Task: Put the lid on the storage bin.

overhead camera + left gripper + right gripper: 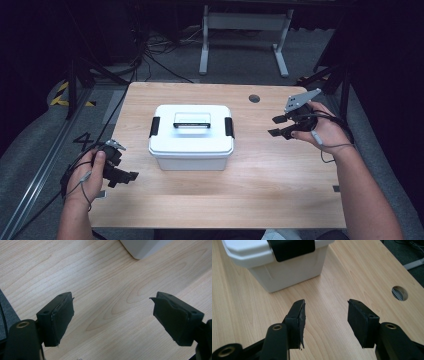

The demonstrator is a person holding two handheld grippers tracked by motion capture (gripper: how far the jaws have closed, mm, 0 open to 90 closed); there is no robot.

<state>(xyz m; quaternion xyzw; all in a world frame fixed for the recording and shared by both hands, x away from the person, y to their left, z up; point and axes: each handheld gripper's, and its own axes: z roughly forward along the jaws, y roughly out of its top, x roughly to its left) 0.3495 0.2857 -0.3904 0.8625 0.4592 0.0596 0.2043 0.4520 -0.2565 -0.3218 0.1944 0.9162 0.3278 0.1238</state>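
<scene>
A white lidded storage box [191, 136] stands in the middle of the wooden table [260, 175], with a black-trimmed handle on top and a black latch [154, 126] on each short side. The right-hand latch [291, 248] is clipped down on the box [287, 267]. My left gripper [131, 176] hovers near the table's left front edge, open and empty, a short way left of the box. A corner of the box [143, 247] shows beyond its jaws [113, 315]. My right gripper [275, 126] is open to the right of the box, pointing at its latch side [325, 315].
A round cable hole [254, 98] sits in the table's far right area, seen also as the hole [399, 293]. Beyond the table stand a white desk frame [245, 30], cables on the grey floor and black tripod legs [75, 85].
</scene>
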